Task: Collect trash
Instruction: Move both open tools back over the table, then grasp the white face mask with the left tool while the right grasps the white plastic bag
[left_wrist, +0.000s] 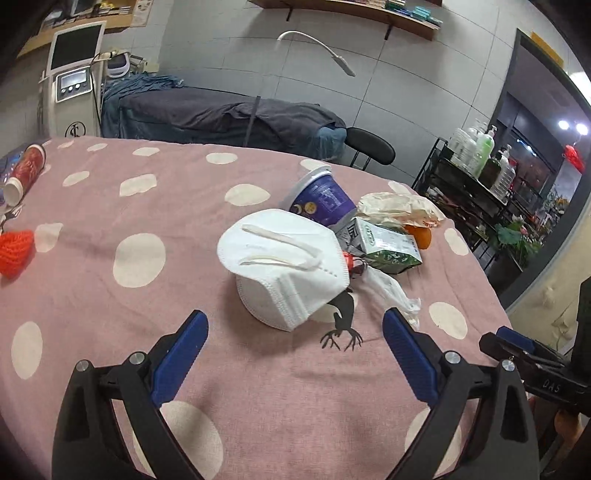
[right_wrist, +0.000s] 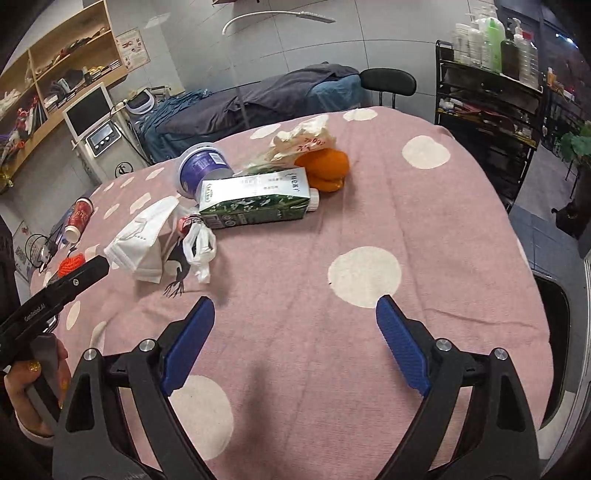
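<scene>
- My left gripper (left_wrist: 295, 328) is spread wide and empty, hovering over the pink dotted tablecloth (left_wrist: 110, 206).
- The white face mask (left_wrist: 284, 266) lies just ahead, between its fingers.
- Beyond the mask: purple yogurt cup (left_wrist: 319, 199) on its side, green carton (left_wrist: 388, 245), crumpled white plastic bag (left_wrist: 391, 291).
- My right gripper (right_wrist: 295, 317) is also wide open, holding nothing.
- The carton and orange peel (right_wrist: 327, 168) sit ahead of it, slightly left.

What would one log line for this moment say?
left hand-held gripper: open, facing white mask | right hand-held gripper: open, empty | carton, purple cup: lying on tablecloth
</scene>
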